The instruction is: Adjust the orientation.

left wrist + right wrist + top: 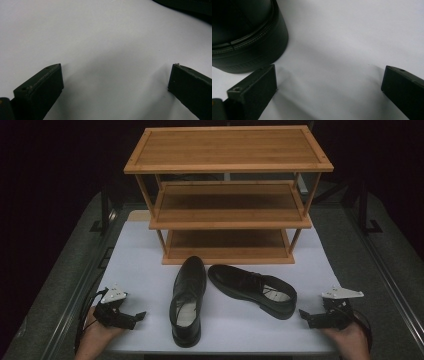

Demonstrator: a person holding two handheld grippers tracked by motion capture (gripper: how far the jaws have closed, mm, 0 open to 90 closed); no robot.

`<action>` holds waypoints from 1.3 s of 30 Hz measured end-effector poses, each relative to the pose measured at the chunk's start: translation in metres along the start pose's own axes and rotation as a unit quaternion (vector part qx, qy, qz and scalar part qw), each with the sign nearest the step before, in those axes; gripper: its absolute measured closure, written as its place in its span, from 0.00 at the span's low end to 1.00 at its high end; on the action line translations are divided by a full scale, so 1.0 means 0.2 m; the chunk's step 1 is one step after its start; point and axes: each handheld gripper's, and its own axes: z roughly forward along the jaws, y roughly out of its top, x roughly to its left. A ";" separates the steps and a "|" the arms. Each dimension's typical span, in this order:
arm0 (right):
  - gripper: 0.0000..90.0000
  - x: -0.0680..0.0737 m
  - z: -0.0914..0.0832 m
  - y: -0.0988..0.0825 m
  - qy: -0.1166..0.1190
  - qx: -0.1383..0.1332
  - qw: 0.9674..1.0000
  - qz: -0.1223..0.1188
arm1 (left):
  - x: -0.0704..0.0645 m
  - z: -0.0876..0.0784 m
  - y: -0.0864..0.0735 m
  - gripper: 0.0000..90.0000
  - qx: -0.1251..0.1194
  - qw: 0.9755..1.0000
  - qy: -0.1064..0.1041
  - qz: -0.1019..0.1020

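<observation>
Two black leather shoes lie on the white table top (pixel 140 265) in front of a wooden rack. The left shoe (pixel 188 301) points away from me, toe toward the rack. Beside it, the right shoe (pixel 252 290) lies at an angle, its heel at the right. My left gripper (pixel 138 316) rests low at the front left, apart from the left shoe, open with bare table between its jaws (pixel 116 82). At the front right my right gripper (pixel 303 315) is open too, just right of the angled shoe's heel (pixel 244 32), with nothing between its jaws (pixel 329 85).
A three-tier bamboo shoe rack (pixel 227 195) stands at the back of the table, all shelves bare. Dark metal rails (pixel 75 295) run along both sides of the table. The table's front edge lies just under both hands.
</observation>
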 end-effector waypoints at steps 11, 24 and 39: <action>0.70 -0.03 -0.03 0.09 0.022 -0.036 0.999 -0.010 | 0.00 0.00 0.00 0.00 0.000 1.000 0.000 0.000; 1.00 -0.06 0.09 0.26 0.084 -0.019 0.995 -0.045 | 0.00 0.00 0.00 0.00 0.000 1.000 0.000 0.000; 1.00 0.01 0.17 0.26 0.125 0.006 0.990 -0.061 | 0.00 0.00 0.00 0.00 0.000 1.000 0.000 0.000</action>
